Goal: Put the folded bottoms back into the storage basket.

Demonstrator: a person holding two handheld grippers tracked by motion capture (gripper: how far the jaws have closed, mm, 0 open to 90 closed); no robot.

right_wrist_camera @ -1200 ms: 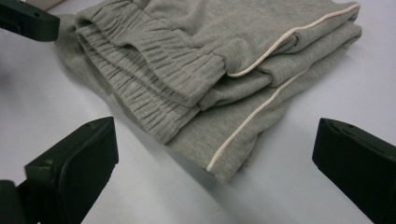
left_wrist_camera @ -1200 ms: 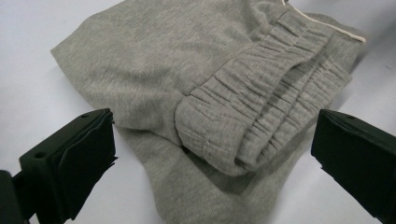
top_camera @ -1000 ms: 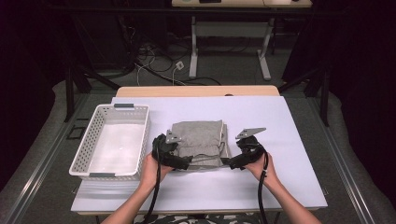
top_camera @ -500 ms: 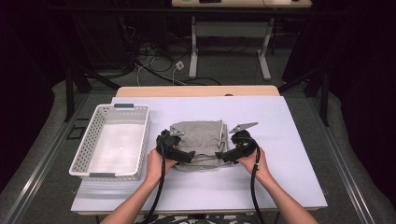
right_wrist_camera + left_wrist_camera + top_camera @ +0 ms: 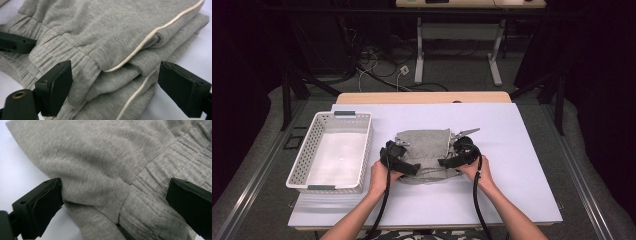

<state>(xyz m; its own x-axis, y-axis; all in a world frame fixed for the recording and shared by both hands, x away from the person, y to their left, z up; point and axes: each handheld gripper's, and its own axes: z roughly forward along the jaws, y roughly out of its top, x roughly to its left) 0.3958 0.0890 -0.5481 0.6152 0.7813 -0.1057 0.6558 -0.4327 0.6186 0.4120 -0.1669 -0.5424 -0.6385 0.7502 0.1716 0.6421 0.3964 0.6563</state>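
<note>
Right gripper view, folded grey garment [image 5: 105, 32] between spread, closing fingers [image 5: 56, 87], left gripper [image 5: 117, 202] fingers likewise spread around its edge

- On your table [image 5: 512, 150], the folded garment [image 5: 424, 150] lies about midway between the left and right edges, nearer your front edge than the back one.
- The basket [image 5: 307, 162] sits left of the garment, close to the table's left edge, its long sides running front to back, just beside the garment but apart from it.
- Your left gripper [image 5: 404, 165] lies at the garment's front left corner, with the garment's folded edge [image 5: 100, 195] between its jaws.
- Your right gripper [image 5: 452, 161] lies at the garment's front right corner, with the stacked layers [image 5: 117, 75] between its jaws.
- Right of the garment, the table runs bare to its right edge.
</note>
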